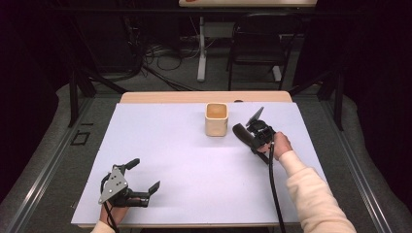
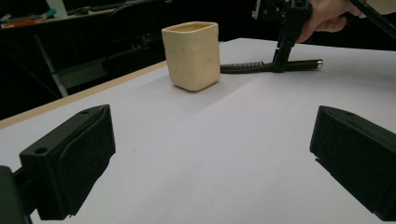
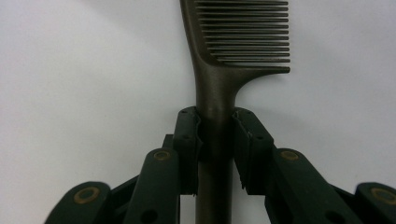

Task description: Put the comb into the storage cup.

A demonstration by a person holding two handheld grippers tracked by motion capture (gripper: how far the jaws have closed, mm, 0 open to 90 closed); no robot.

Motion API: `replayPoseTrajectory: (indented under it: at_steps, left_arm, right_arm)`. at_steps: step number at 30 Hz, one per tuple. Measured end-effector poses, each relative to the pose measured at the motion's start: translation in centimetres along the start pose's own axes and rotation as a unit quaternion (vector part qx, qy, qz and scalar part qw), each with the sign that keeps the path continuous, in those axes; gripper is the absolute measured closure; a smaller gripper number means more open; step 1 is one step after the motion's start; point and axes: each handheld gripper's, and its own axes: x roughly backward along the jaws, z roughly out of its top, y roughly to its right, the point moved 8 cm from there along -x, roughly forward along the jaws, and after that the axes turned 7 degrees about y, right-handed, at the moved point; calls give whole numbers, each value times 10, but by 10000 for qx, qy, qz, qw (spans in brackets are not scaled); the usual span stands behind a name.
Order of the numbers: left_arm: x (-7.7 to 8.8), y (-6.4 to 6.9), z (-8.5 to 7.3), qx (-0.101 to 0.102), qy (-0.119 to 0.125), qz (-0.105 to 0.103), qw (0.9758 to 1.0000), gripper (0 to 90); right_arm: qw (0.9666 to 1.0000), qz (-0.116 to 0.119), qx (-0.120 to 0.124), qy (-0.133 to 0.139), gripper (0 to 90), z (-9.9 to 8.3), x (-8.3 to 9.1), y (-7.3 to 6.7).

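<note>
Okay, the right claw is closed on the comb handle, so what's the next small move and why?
Probably lift the comb a little, straight up off the table. The right claw has its pads pressed on both sides of the handle, while the comb lies flat on the white surface beside the cream cup. A short lift would likely test the grip before carrying it toward the cup.
</note>
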Motion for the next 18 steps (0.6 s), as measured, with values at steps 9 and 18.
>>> replayPoseTrajectory:
  at_steps: [9, 18]
  left_arm:
    - [-1, 0, -1, 6, -15, -5, 10000, 2]
    - [-1, 0, 0, -13, -9, -3, 10000, 2]
  right_arm:
    - [9998, 35, 23, 209, 728, 1, 13, 2]
    - [9991, 53, -5, 416, 728, 2, 28, 6]
